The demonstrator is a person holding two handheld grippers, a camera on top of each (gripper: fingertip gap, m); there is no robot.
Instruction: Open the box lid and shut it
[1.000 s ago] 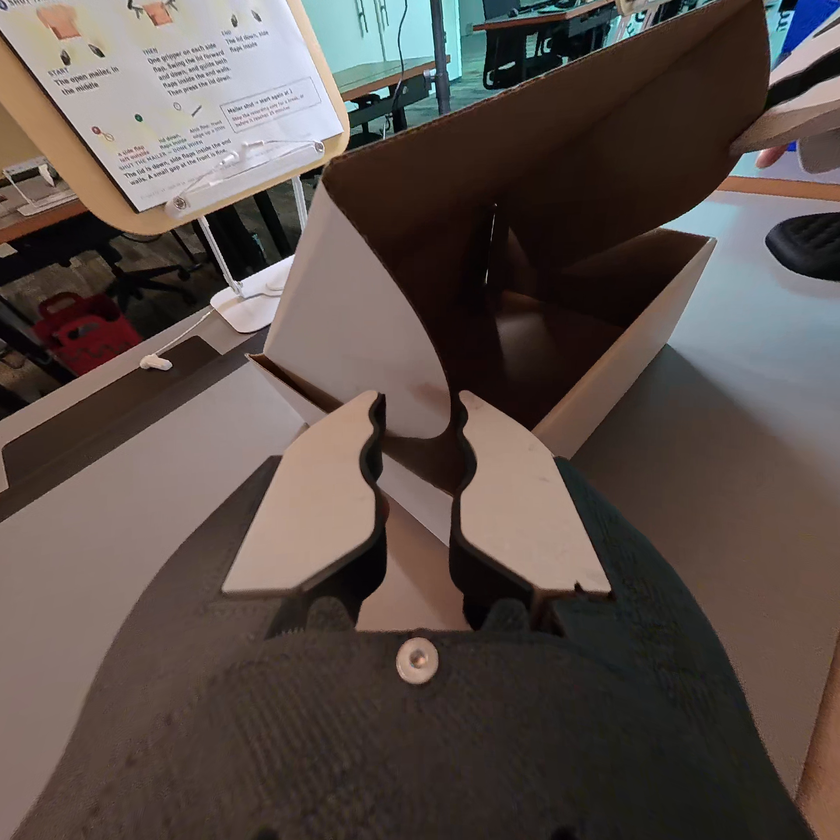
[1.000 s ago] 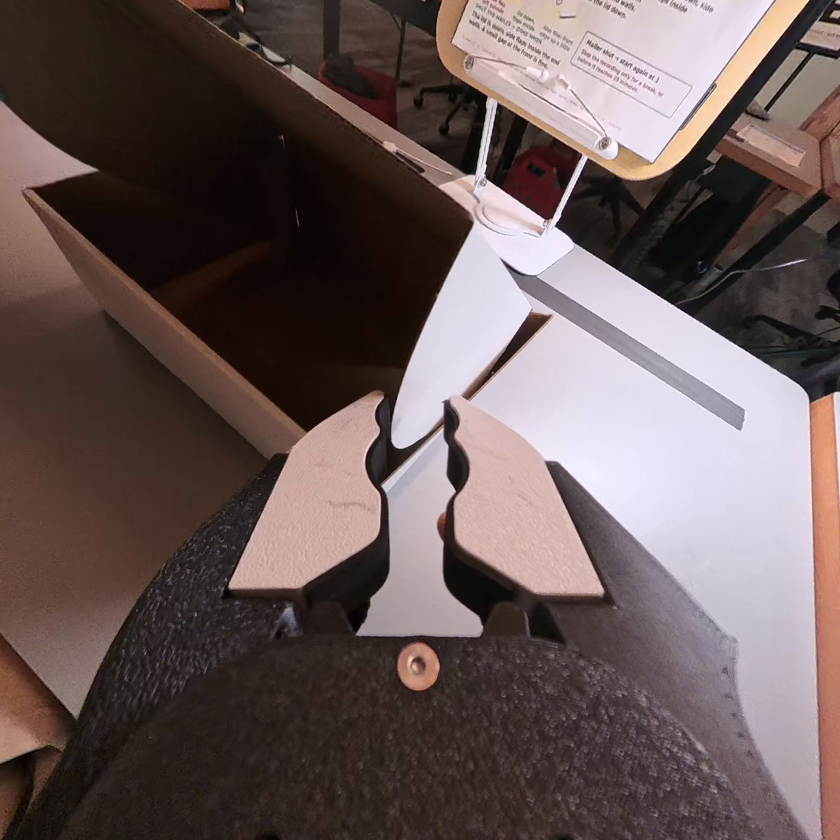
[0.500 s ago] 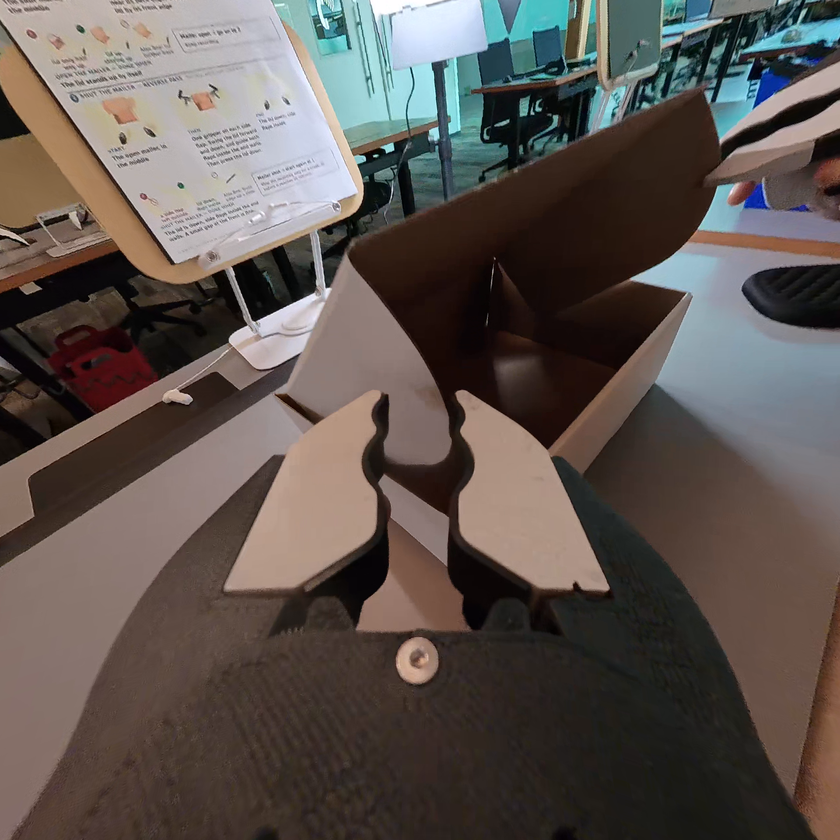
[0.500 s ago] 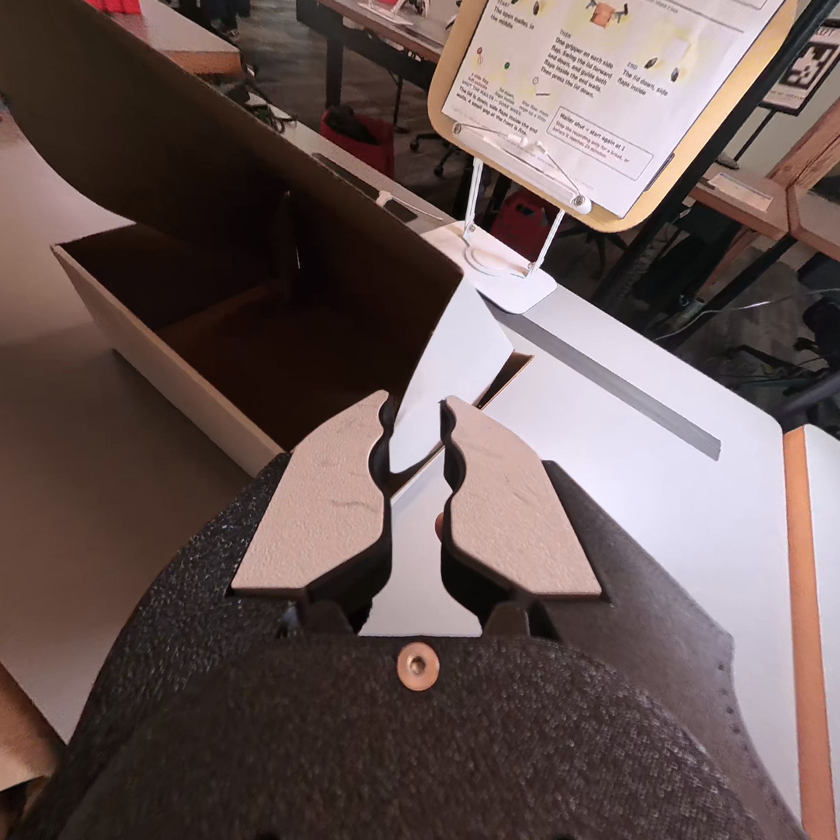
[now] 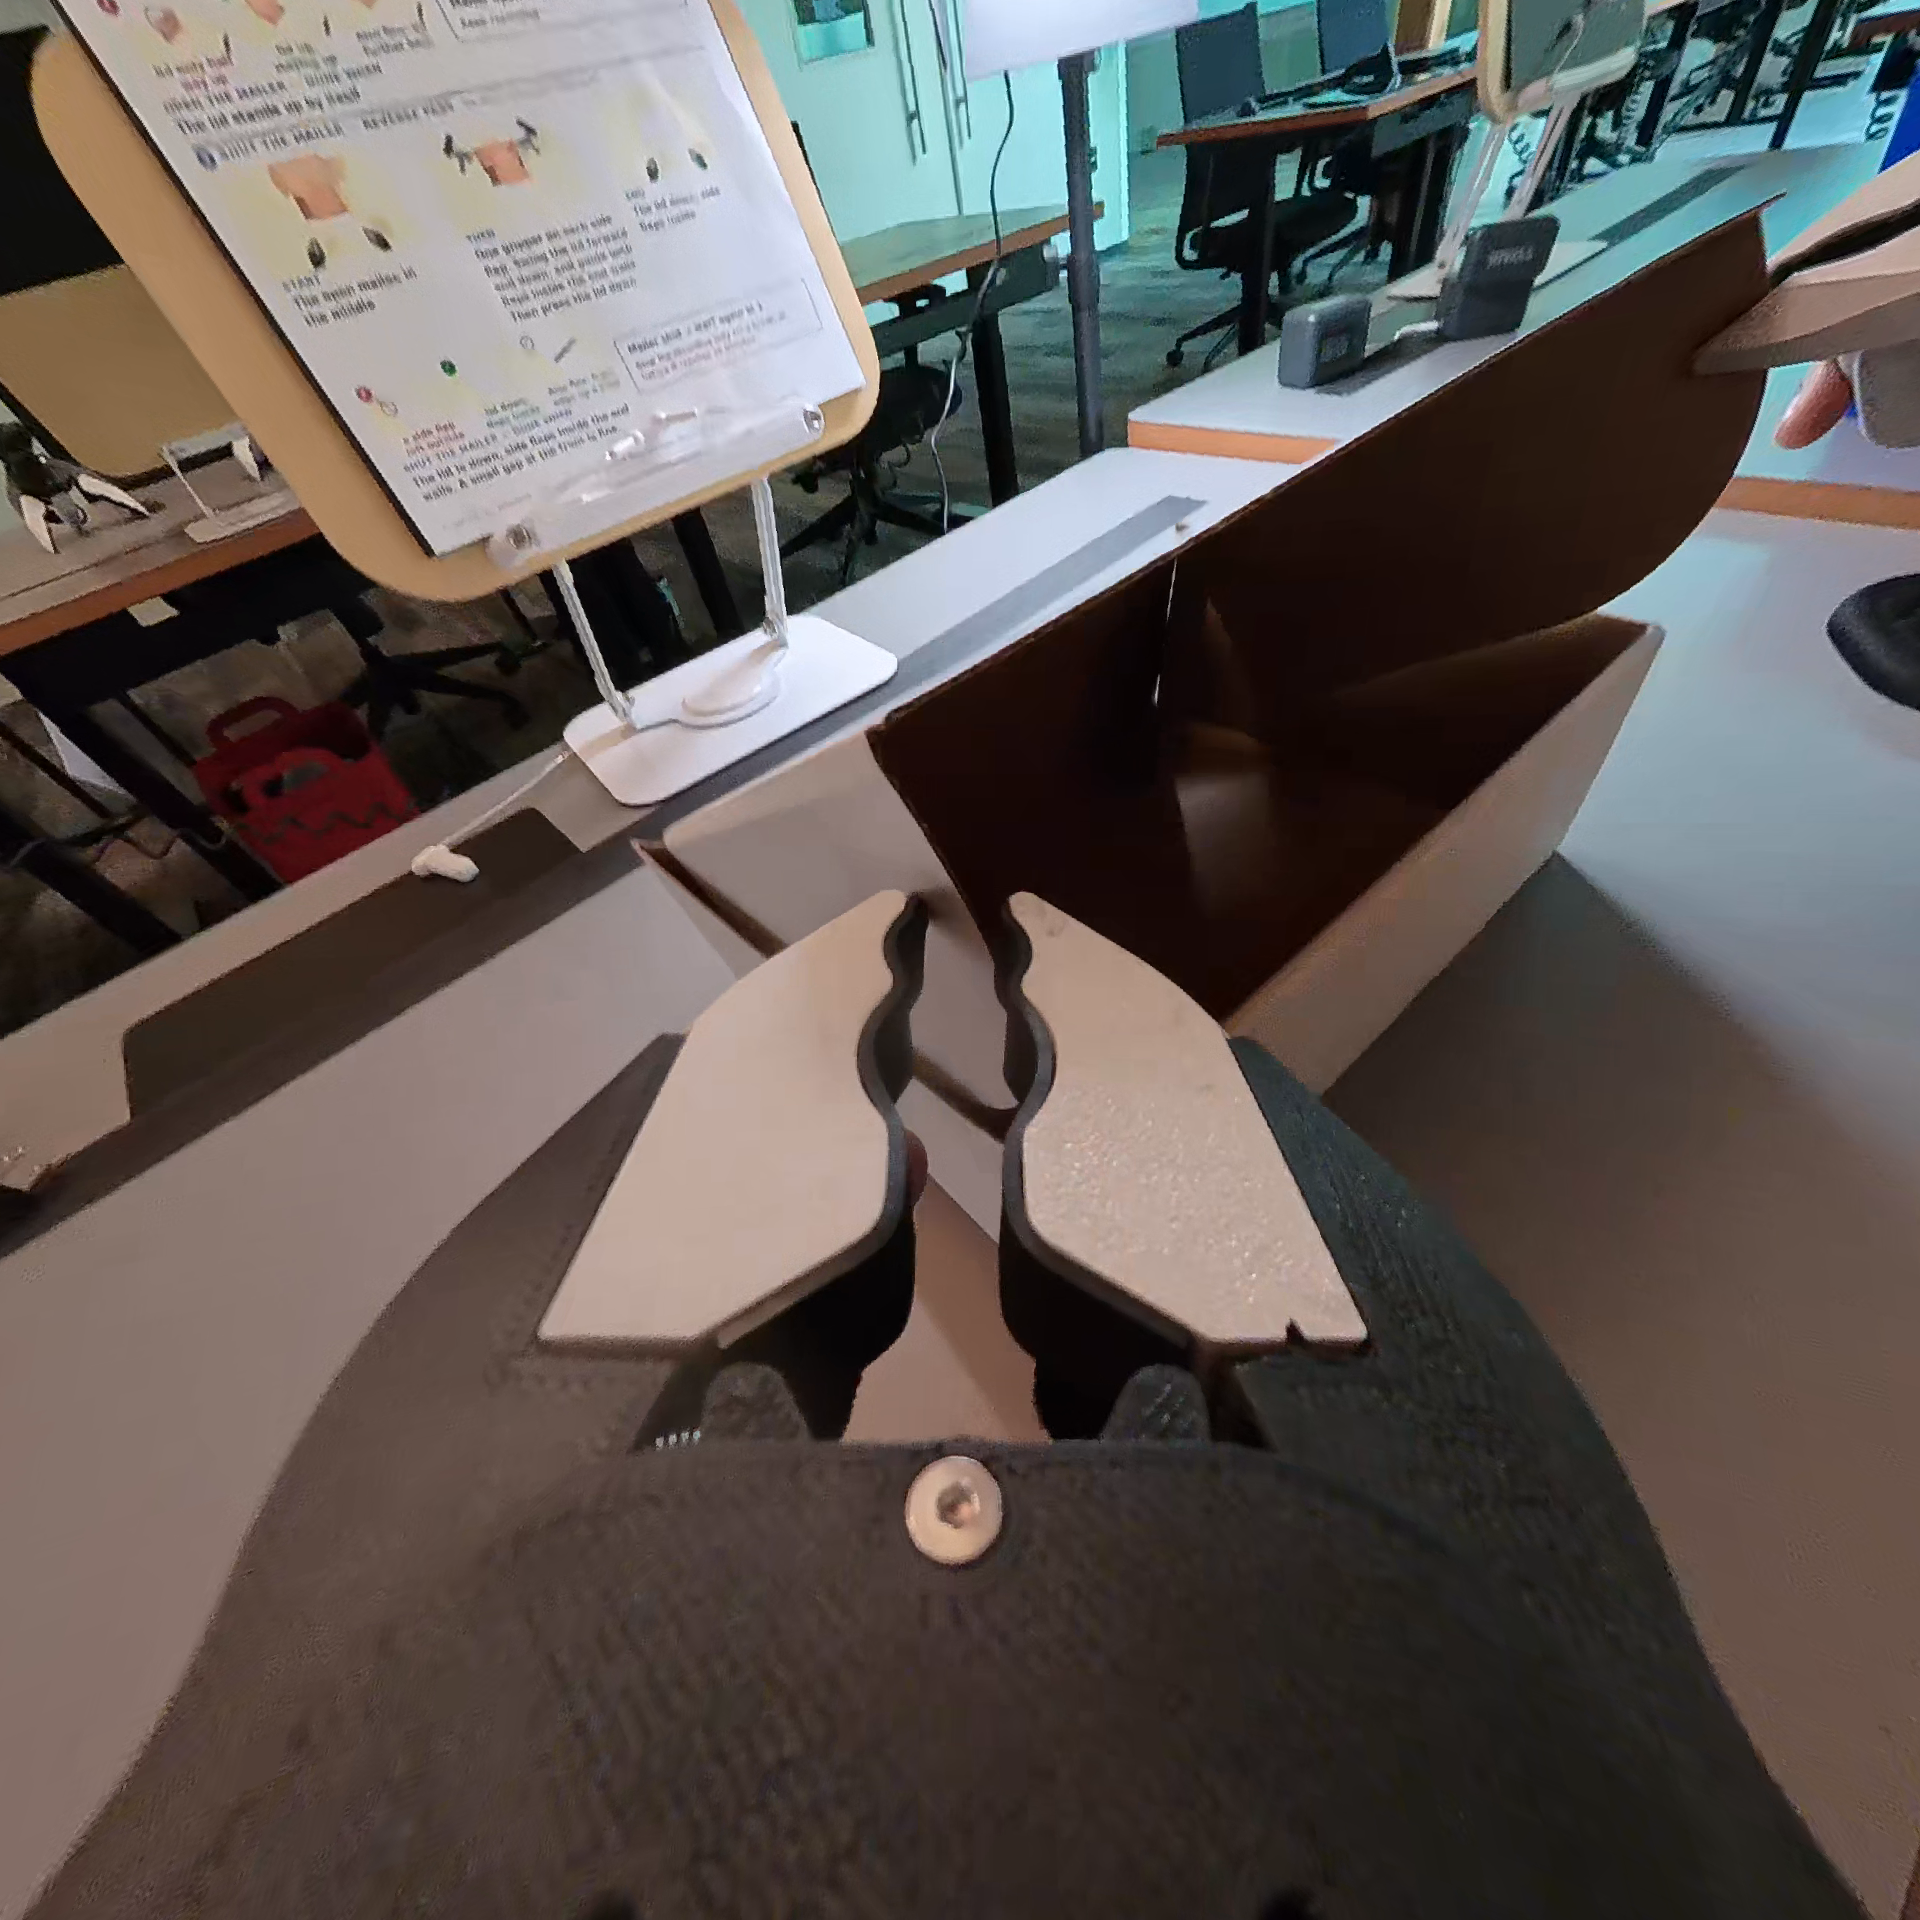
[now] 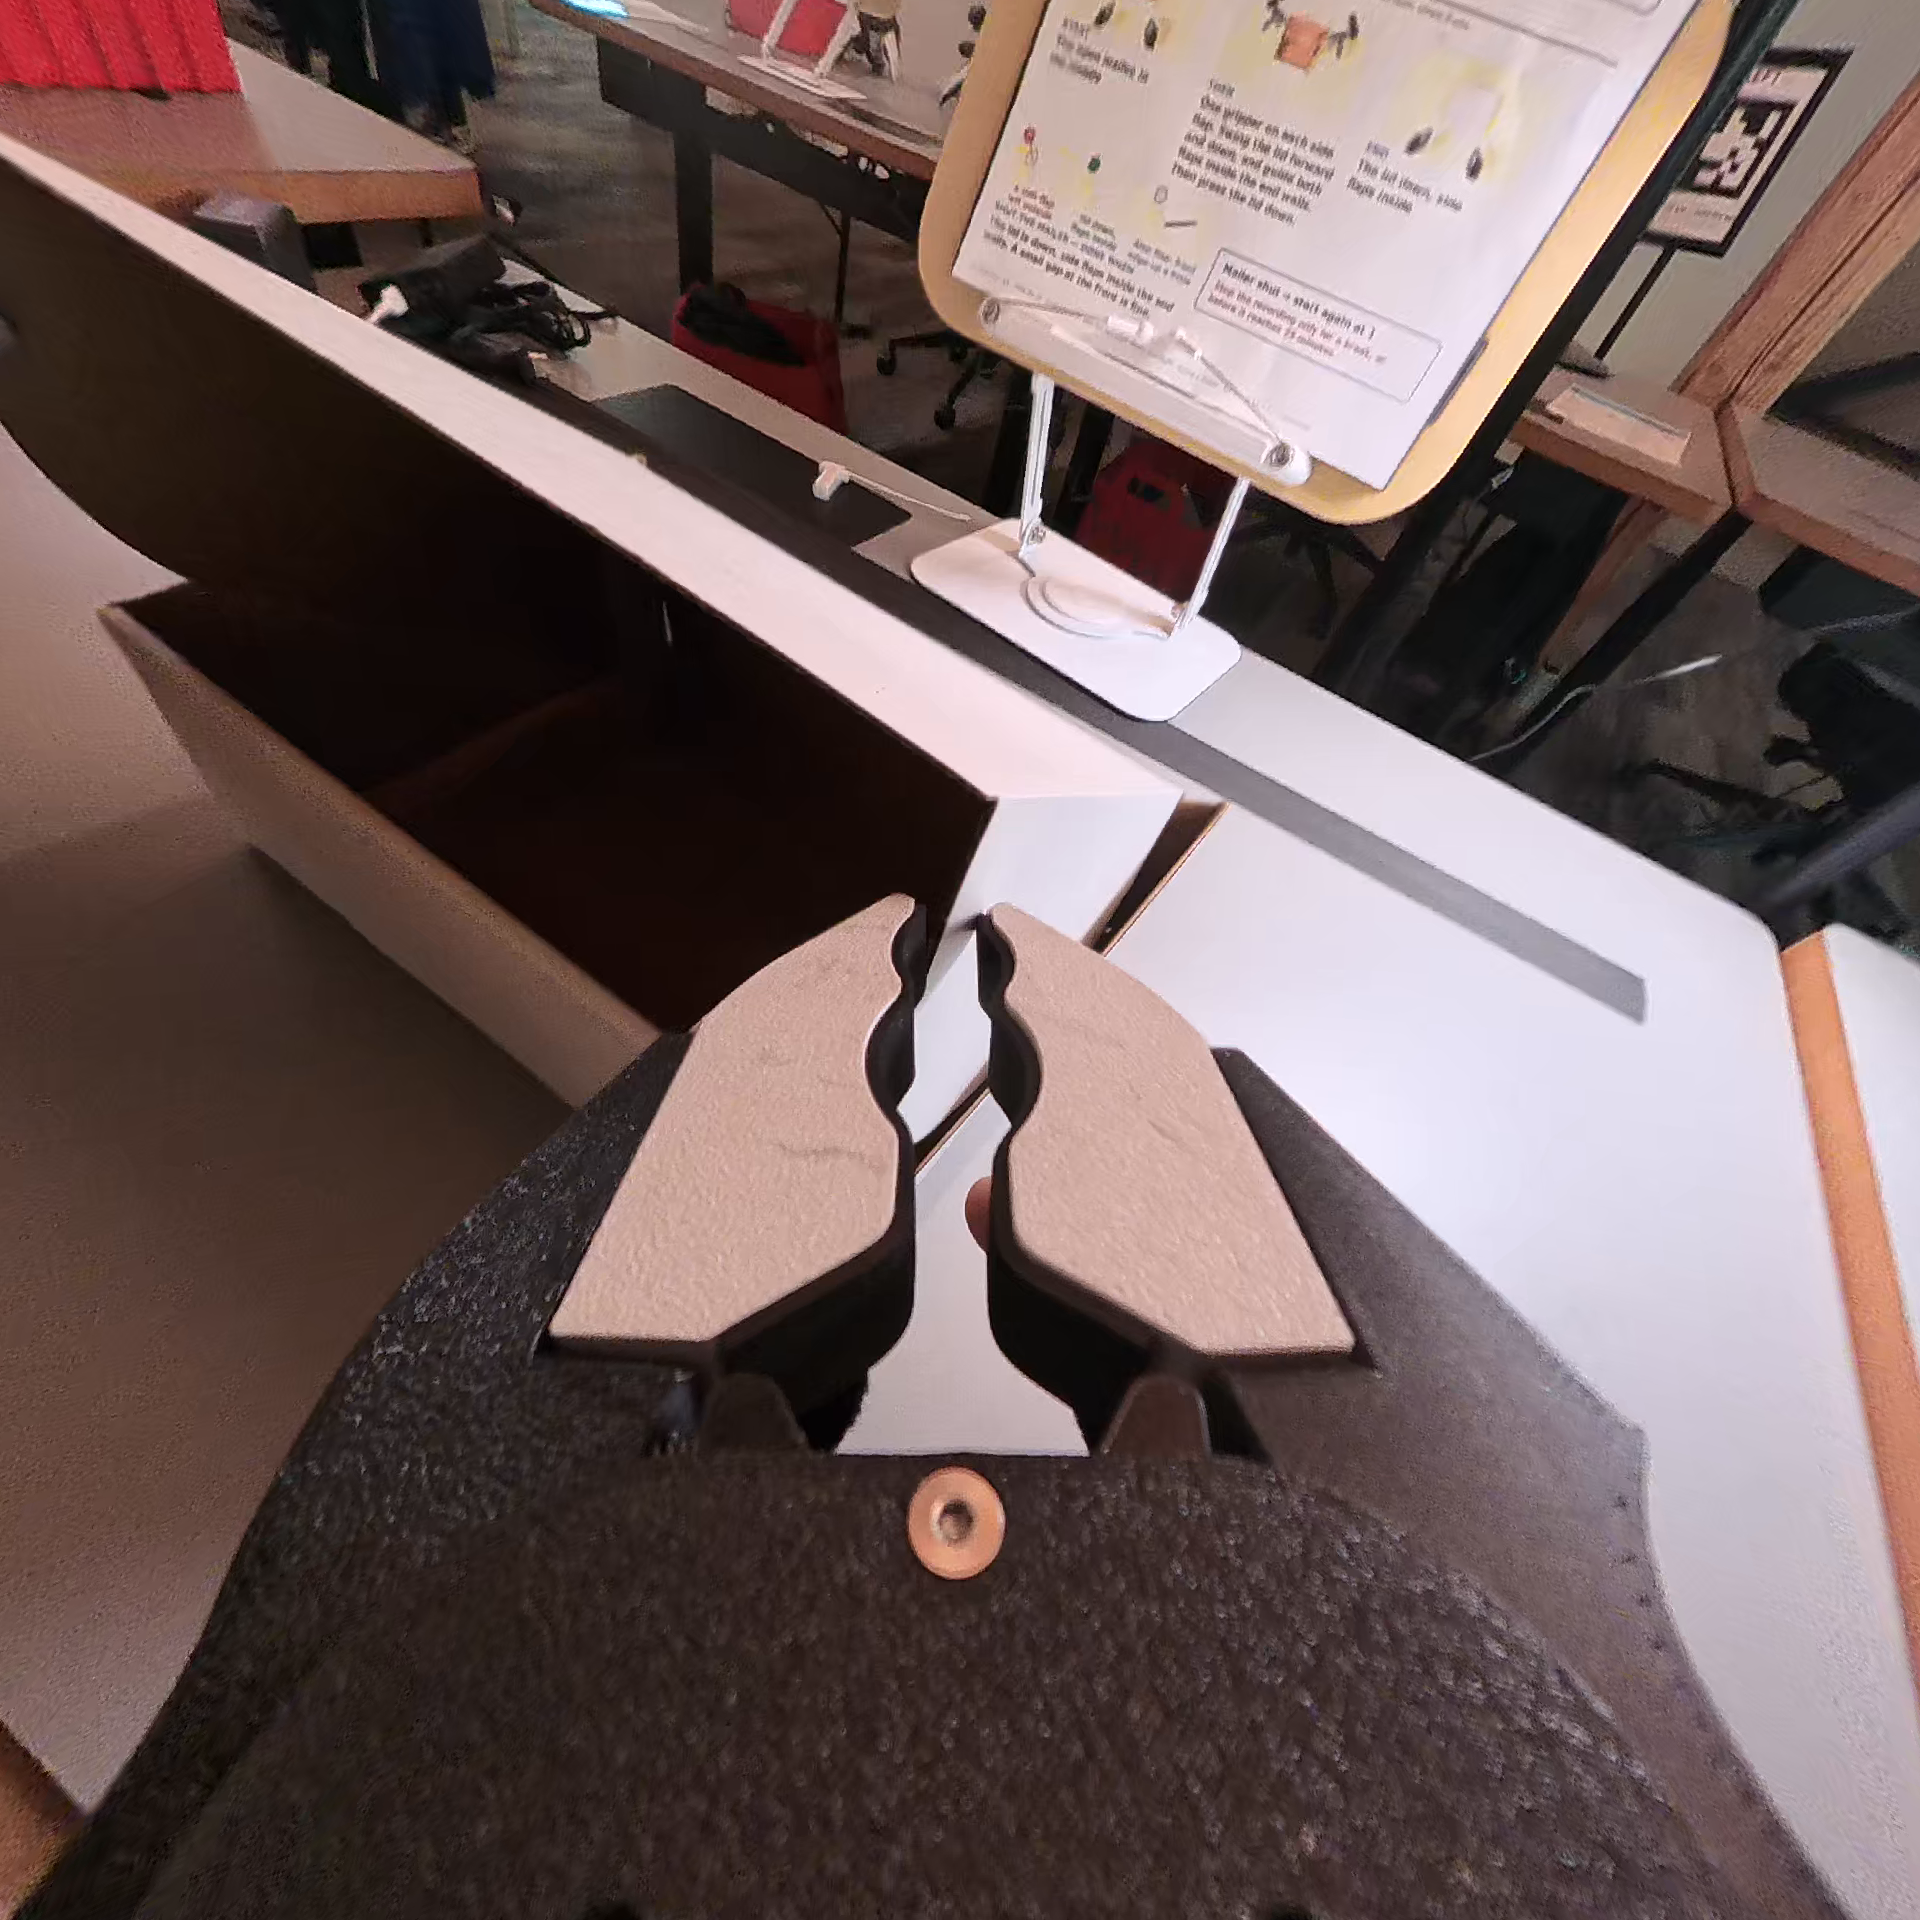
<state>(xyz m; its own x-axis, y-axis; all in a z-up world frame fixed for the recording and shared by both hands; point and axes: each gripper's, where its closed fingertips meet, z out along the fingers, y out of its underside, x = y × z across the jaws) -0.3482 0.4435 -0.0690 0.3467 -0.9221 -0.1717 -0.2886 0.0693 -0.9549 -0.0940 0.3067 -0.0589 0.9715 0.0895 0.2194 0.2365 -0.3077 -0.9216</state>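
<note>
A mailer box, white outside and brown inside, lies open on the grey table; its front wall (image 5: 1455,914) (image 6: 364,831) faces me. The lid (image 5: 1455,499) (image 6: 727,582) leans forward, low over the box. My left gripper (image 5: 961,925) is shut on the lid's white left side flap (image 5: 831,862), at the box's left end wall. My right gripper (image 6: 951,920) is shut on the white right side flap (image 6: 1060,862), at the right end wall. The right gripper also shows at the top right of the left wrist view (image 5: 1829,301), on the lid's far corner.
An instruction sheet on a tan board stand (image 5: 468,260) (image 6: 1247,187) stands behind the box on a white base (image 5: 727,707). A dark strip (image 6: 1403,862) runs along the table's back. The table's orange edge (image 6: 1839,1143) is at the right. Desks and chairs stand beyond.
The lid has swung forward and down over the box with both grippers still on its side flaps. The flaps now sit lower, at the end walls.
</note>
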